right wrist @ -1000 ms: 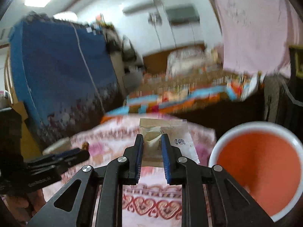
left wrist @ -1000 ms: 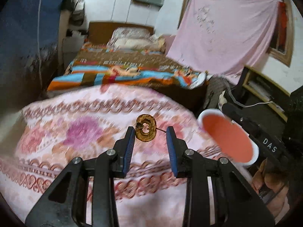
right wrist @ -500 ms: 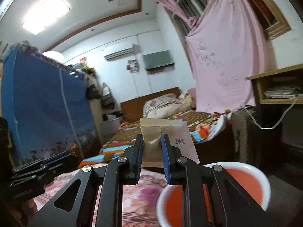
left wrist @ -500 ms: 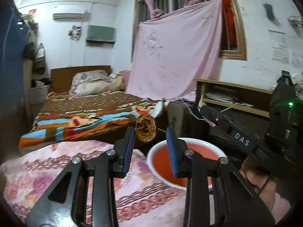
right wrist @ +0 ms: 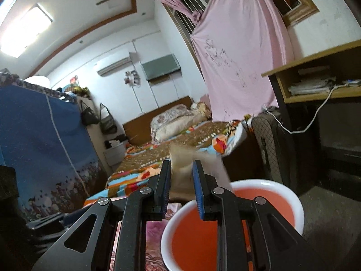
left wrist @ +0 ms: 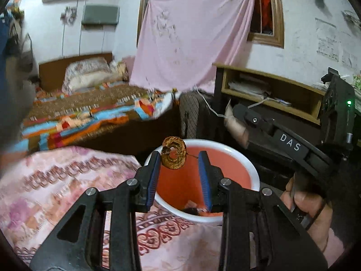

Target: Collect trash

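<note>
Right gripper (right wrist: 181,169) clamped on a beige paper packet (right wrist: 182,158), blurred, sticking up past the blue pads (right wrist: 198,189). Below and right of the fingers, a basin (right wrist: 295,203) with white rim and orange-red inside, resting on a pink floral bedspread (right wrist: 155,228). Beyond, a bed with patterned blanket (right wrist: 180,144) and pillows (right wrist: 171,122). Blue fabric wardrobe (right wrist: 40,140) at left, pink sheet (right wrist: 237,52) hung over the window, wooden shelf (right wrist: 315,85) at right.
</note>
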Motion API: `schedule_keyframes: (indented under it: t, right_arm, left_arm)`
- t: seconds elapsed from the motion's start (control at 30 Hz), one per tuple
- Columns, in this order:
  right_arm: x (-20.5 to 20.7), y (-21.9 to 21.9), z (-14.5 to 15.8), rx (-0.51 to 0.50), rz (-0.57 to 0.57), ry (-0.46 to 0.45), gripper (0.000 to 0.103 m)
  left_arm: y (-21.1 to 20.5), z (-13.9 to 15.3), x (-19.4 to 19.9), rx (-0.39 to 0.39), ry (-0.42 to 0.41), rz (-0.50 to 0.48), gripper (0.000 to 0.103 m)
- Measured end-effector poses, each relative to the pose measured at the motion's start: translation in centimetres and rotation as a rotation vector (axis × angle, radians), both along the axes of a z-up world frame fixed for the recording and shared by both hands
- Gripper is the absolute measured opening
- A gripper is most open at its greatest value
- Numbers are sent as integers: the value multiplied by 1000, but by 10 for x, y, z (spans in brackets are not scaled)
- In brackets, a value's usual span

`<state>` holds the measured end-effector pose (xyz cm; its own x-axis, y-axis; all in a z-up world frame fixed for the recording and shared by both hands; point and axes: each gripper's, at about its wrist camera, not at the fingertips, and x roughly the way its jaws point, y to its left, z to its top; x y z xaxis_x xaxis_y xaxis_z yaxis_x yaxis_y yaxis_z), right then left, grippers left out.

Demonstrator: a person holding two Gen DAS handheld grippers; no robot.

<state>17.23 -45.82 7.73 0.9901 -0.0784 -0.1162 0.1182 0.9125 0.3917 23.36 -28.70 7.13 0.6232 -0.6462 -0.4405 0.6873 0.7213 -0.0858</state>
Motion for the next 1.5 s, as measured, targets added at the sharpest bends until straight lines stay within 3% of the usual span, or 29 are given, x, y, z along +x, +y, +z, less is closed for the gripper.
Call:
schedule_keyframes:
  t: [0.2, 0.5, 0.67, 1.0, 1.3, 1.37, 1.43, 1.5]
  right_arm:
    - [2, -1, -7, 23, -5, 49, 18]
    - [3, -5, -13, 58, -15, 82, 18]
    - [6, -7, -14, 67, -21, 97, 18]
    - [8, -7, -14, 64, -32, 103, 20]
    - [6, 5, -9, 16, -27, 94, 28]
    - [5, 10, -6, -1, -23, 90, 32]
    - [3, 18, -4, -18, -19, 86, 43]
    - [-1, 25, -3, -38, -11, 83, 45]
  left_arm:
    - [-14, -14, 16, -16, 134, -10, 18]
    - [-34, -27, 22, 21, 195, -20, 19]
    - [-31, -29, 22, 29, 209, -12, 27]
    - [-4, -20, 21, -1, 184, 80, 30]
    - [37, -5, 15, -30, 116, 193, 42]
    - [47, -3, 12, -40, 106, 218, 45]
    - [58, -2, 8, -49, 97, 243, 49]
    - [71, 0, 1, -57, 81, 275, 54]
